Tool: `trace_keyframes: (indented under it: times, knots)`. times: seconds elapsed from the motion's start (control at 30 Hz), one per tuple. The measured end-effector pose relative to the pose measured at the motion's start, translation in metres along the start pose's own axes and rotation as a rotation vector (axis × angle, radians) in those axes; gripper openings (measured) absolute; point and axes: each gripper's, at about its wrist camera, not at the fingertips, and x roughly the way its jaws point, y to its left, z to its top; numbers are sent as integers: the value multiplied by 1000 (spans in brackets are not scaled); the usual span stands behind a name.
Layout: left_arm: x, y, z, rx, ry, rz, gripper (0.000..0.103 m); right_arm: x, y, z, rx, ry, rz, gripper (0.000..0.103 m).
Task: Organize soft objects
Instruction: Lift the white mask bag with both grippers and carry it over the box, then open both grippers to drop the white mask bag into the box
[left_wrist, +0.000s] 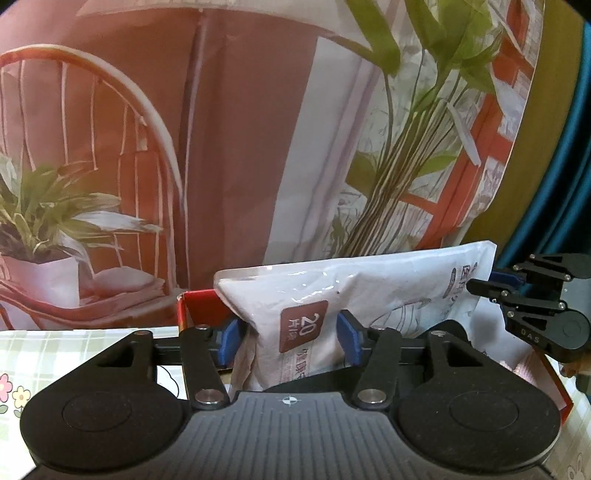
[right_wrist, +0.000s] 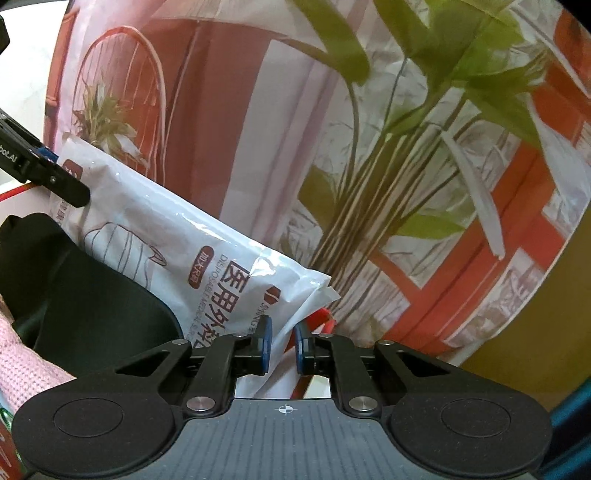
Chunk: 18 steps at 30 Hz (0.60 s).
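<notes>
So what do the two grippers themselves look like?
Both match: left gripper and right gripper have black linkage arms with silver pivot pins, blue pads on the jaws, round black hubs, and a ribbed grey base with a small crosshair mark.

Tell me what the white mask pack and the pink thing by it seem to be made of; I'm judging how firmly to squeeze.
The white mask pack looks like thin glossy plastic film: it shows glare streaks, creases and a flat sealed edge, and it dents between the left claw pads. The pink thing looks like knitted or woven fabric, matte with a ribbed texture; the exact fibre is unclear.
</notes>
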Motion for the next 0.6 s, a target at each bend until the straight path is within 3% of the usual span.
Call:
trace_keyframes:
  times: [0.07,0.17,0.37,0.6]
  knots:
    - [-5,-3,0,-3,-5,-2,75,-3,-2,-2,18,-1,-10,17]
    - [-17,-11,1,1,-24,72,92,-10,-3,0,39,-10,-26,29]
    - [-48,-27,1,18,-80,142,103,-34,-3,9,71,-39,-12,56]
    - [-82,-53,-1,24,-118,269,103,-70,-4,18,166,-61,15,89]
